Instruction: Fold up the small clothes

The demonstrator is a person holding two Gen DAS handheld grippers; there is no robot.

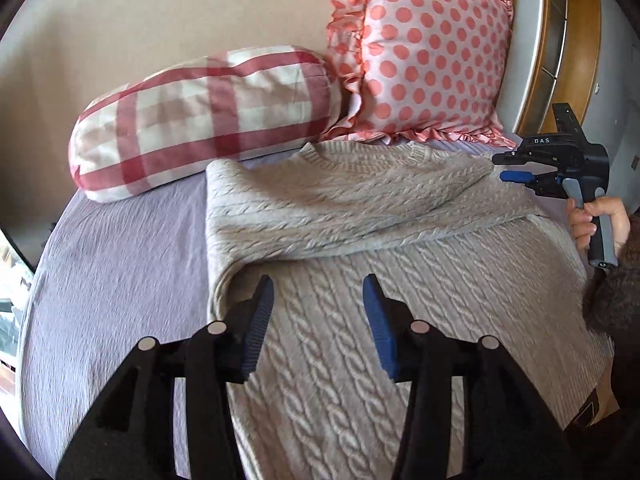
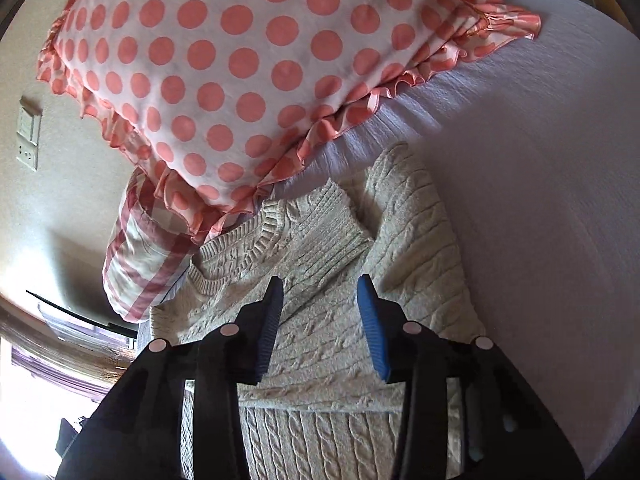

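Observation:
A beige cable-knit sweater point(image 1: 340, 264) lies flat on the lilac bed sheet point(image 1: 112, 264), its collar toward the pillows and one sleeve folded across the chest. My left gripper point(image 1: 318, 292) is open and empty, just above the sweater's lower body. My right gripper point(image 2: 320, 292) is open and empty, hovering over the folded sleeve and shoulder area of the sweater point(image 2: 328, 248). The right gripper also shows in the left wrist view point(image 1: 500, 166), held by a hand beside the sweater's far right shoulder.
A red-and-white checked bolster point(image 1: 200, 120) and a pink polka-dot frilled pillow point(image 1: 424, 48) lie at the head of the bed, against a beige wall. The pillow point(image 2: 224, 80) overhangs the sweater's collar. Wooden furniture point(image 1: 576, 40) stands at the right.

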